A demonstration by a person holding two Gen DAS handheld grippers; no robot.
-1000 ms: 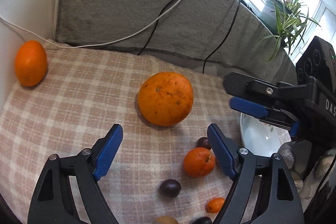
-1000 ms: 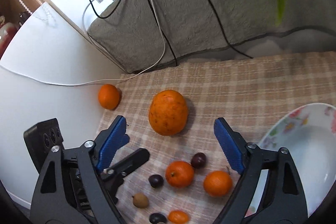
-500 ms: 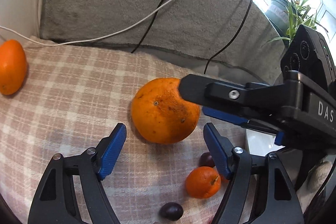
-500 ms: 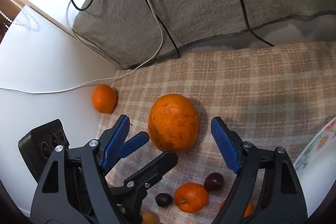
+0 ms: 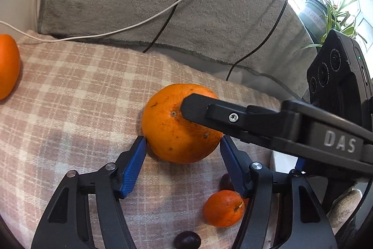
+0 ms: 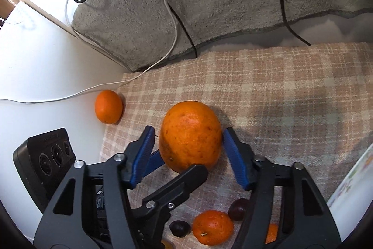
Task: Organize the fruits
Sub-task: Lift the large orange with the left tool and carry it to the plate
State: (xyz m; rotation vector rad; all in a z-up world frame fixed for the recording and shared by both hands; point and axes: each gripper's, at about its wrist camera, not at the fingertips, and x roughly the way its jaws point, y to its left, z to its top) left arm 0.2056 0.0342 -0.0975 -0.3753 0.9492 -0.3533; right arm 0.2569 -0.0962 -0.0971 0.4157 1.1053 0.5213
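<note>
Left gripper and right gripper just closing, both pinching big orange (on checked cloth).

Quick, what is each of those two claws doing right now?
Left gripper: just been closing on the big orange, pads touching it.
Right gripper: just been closing around the same orange; full contact cannot be told.

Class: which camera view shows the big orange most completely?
The right wrist view: the big orange shows nearly whole, only its lower edge hidden. In the left wrist view the right tool's arm crosses its upper right.
</note>
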